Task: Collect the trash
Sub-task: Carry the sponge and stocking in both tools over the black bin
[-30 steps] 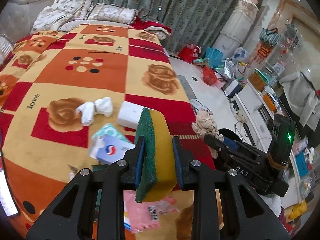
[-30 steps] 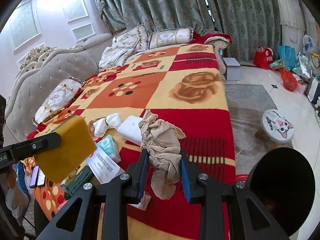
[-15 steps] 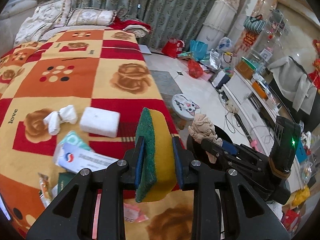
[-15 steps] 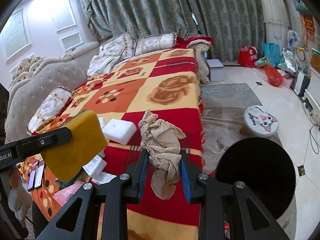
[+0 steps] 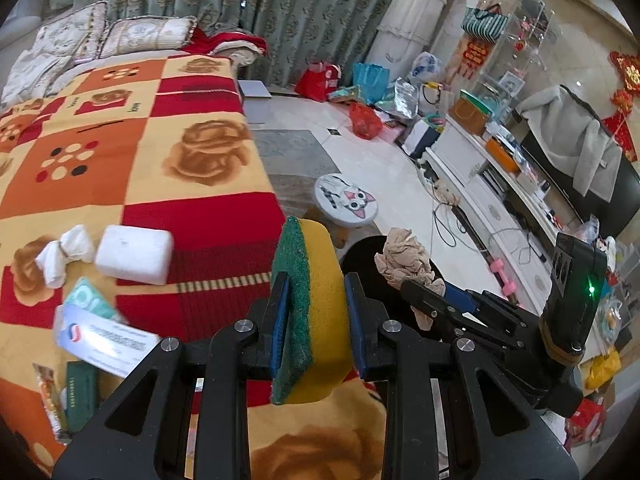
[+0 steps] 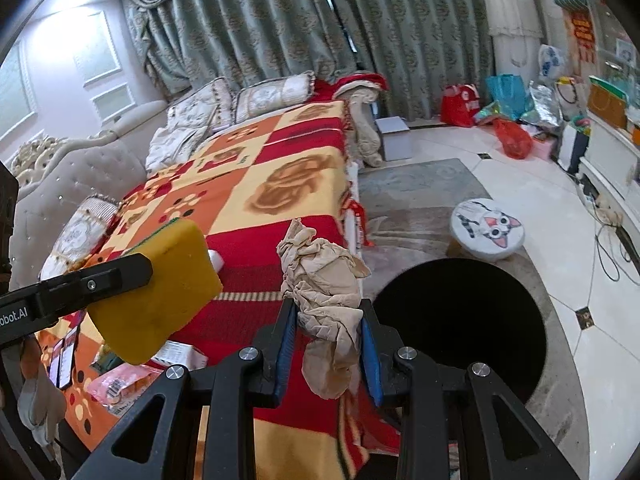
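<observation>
My left gripper [image 5: 316, 304] is shut on a yellow sponge with a green scouring side [image 5: 310, 308], held over the bed's right edge. In the right wrist view the same sponge [image 6: 160, 292] shows at the left. My right gripper [image 6: 328, 332] is shut on a crumpled beige stocking [image 6: 324, 292], also visible as a beige stocking [image 5: 404, 258] in the left wrist view. A round black bin [image 6: 460, 320] stands on the floor beside the bed, just right of both grippers. On the blanket lie a white block [image 5: 134, 254], a twisted white tissue [image 5: 60, 254] and paper packets [image 5: 100, 336].
The bed with a red, orange and yellow blanket [image 5: 120, 152] fills the left. A small stool with a cat face [image 6: 486, 228] stands past the bin. Bags [image 5: 360, 80] crowd the far floor. A white cabinet [image 5: 480, 184] with cables runs along the right.
Both grippers have swung right, from over the bed toward its edge. The black bin has come into fuller view. Sponge and stocking stay gripped.
</observation>
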